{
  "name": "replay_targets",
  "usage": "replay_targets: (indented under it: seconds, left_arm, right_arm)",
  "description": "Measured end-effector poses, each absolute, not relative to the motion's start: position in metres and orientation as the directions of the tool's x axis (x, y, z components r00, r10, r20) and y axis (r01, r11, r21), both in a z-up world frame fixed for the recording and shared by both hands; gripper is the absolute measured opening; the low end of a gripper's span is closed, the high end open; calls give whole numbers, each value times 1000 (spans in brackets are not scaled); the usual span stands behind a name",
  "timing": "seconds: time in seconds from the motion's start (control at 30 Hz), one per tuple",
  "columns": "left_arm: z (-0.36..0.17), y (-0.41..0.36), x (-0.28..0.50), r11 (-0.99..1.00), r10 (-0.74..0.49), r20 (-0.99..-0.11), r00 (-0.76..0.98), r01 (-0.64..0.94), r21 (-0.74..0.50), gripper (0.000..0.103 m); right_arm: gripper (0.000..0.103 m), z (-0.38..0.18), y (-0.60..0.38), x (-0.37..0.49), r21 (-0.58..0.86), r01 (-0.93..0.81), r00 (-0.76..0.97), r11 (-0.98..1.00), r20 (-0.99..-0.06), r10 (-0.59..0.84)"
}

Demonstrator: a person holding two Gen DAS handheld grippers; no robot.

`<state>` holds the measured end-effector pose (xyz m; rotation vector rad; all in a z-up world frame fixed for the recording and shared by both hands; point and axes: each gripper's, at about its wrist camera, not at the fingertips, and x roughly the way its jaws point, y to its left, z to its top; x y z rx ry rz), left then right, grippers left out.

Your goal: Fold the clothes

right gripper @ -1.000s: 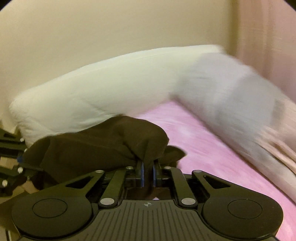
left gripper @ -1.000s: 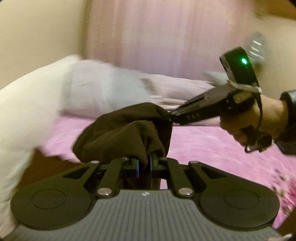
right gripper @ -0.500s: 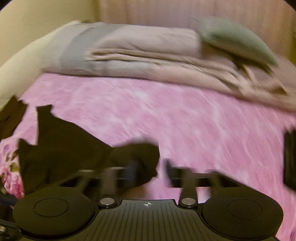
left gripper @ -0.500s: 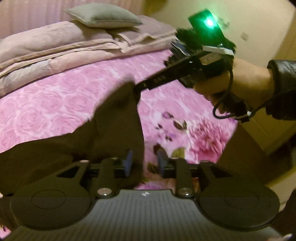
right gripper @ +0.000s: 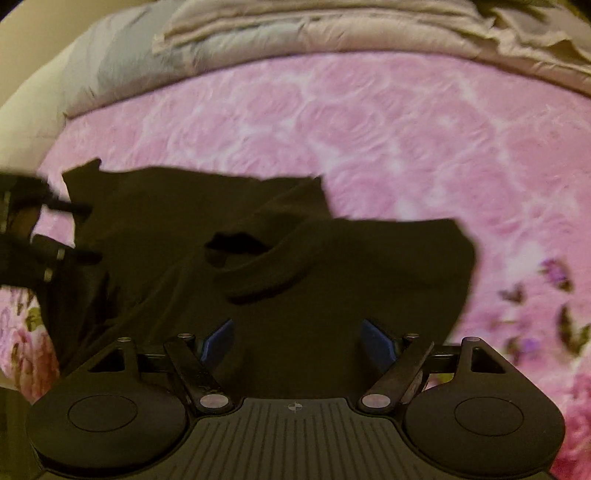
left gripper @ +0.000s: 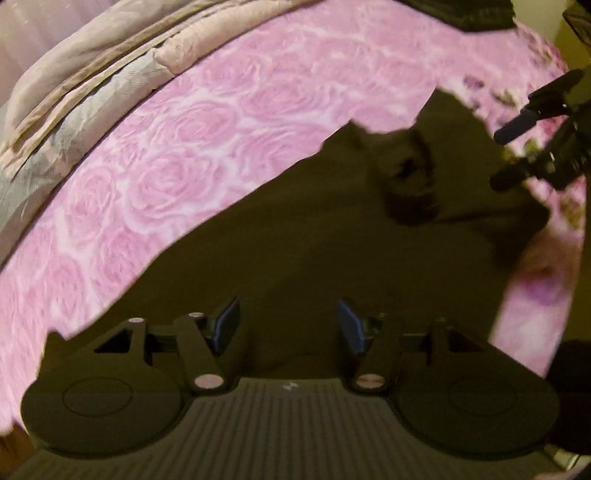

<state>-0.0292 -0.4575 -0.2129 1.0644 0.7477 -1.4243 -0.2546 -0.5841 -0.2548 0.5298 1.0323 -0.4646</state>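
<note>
Pink rose-patterned bedding is covering the bed (right gripper: 406, 140), and folded quilts (right gripper: 332, 29) are lying along its far side. On the bedding a dark garment (right gripper: 332, 266) is lying spread out, not neatly: one flap is turned over near the middle, and a rounded opening, probably the neck, is showing there. Its long axis is running roughly left to right across the right wrist view. The right gripper (right gripper: 295, 347) is hanging low over the near edge of the garment with its fingers spread wide and holding nothing; the cloth is lying directly ahead of them and also below them. The left gripper (left gripper: 286, 325) is likewise released, with fingers apart, and in its view the garment (left gripper: 332, 240) is filling the space in front and stretching away toward the right. Each gripper is showing at the edge of the other one's view, so they are standing at opposite ends of the cloth. Both are about equally near to it, each closest to its own end. Whether the fingers are touching the cloth I cannot tell. In my judgement any coming grasp depends on this: the nearest edge is lying just before each pair of fingers, along the long axis.
</note>
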Motion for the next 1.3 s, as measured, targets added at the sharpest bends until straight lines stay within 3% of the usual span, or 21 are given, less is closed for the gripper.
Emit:
replay_targets:
  seconds: [0.03, 0.13, 0.17, 0.2, 0.23, 0.27, 0.3, 0.5, 0.6, 0.63, 0.67, 0.73, 0.77, 0.93, 1.07, 1.3]
  left_arm:
    - [-218, -462, -20, -167, -403, -913, 60, 976, 138, 62]
    - [-238, -475, 9, -224, -390, -918, 70, 960, 169, 63]
    - [-244, -479, 18, -243, -384, -920, 75, 953, 179, 63]
    - [-251, -483, 27, -261, -379, -922, 80, 946, 189, 63]
    - [-256, -488, 36, -278, -377, -923, 79, 941, 194, 63]
    - [-260, -493, 43, -292, -377, -924, 68, 938, 189, 63]
    - [-263, -499, 48, -308, -374, -926, 54, 934, 179, 63]
    - [-282, -535, 60, -407, -312, -948, -57, 910, 79, 71]
    - [-291, -552, 65, -448, -278, -955, -107, 893, 30, 72]
    - [-293, -555, 64, -451, -270, -956, -115, 892, 20, 68]
    - [-293, -557, 63, -455, -262, -957, -125, 891, 8, 61]
    - [-286, -554, 59, -476, -258, -956, -139, 880, 1, 12]
    - [-281, -550, 56, -488, -261, -955, -140, 873, 5, 4]
    - [-220, -516, 63, -470, -367, -912, -180, 883, 15, 4]
    - [-139, -478, 83, -367, -500, -850, -168, 930, 32, 4]
    - [38, -406, 98, -130, -711, -703, -13, 985, 113, 3]
  right_arm:
    - [80, -265, -579, -244, 177, 597, 422, 783, -899, -119]
    - [85, -294, -564, -216, 106, 605, 371, 789, -914, -162]
    - [78, -301, -560, -210, 66, 605, 353, 793, -916, -193]
    - [62, -303, -561, -211, 51, 617, 342, 785, -916, -210]
    - [28, -305, -562, -212, 36, 629, 331, 777, -916, -226]
    - [10, -301, -568, -218, 37, 651, 334, 758, -911, -242]
    - [5, -292, -578, -228, 61, 677, 347, 734, -905, -245]
    - [4, -208, -645, -299, -30, 859, 262, 511, -831, -491]
    - [4, -198, -660, -322, -21, 882, 248, 472, -829, -500]
    - [4, -199, -661, -326, -11, 884, 250, 467, -833, -493]
    - [4, -200, -658, -326, -12, 883, 249, 469, -836, -488]
    - [4, -201, -656, -325, 2, 885, 254, 465, -839, -481]
    - [4, -200, -655, -324, 16, 889, 261, 457, -839, -478]
    - [4, -178, -663, -302, 61, 863, 334, 501, -813, -476]
    - [4, -140, -677, -262, 102, 796, 458, 597, -746, -483]
    - [4, -36, -695, -151, 190, 556, 762, 809, -504, -406]
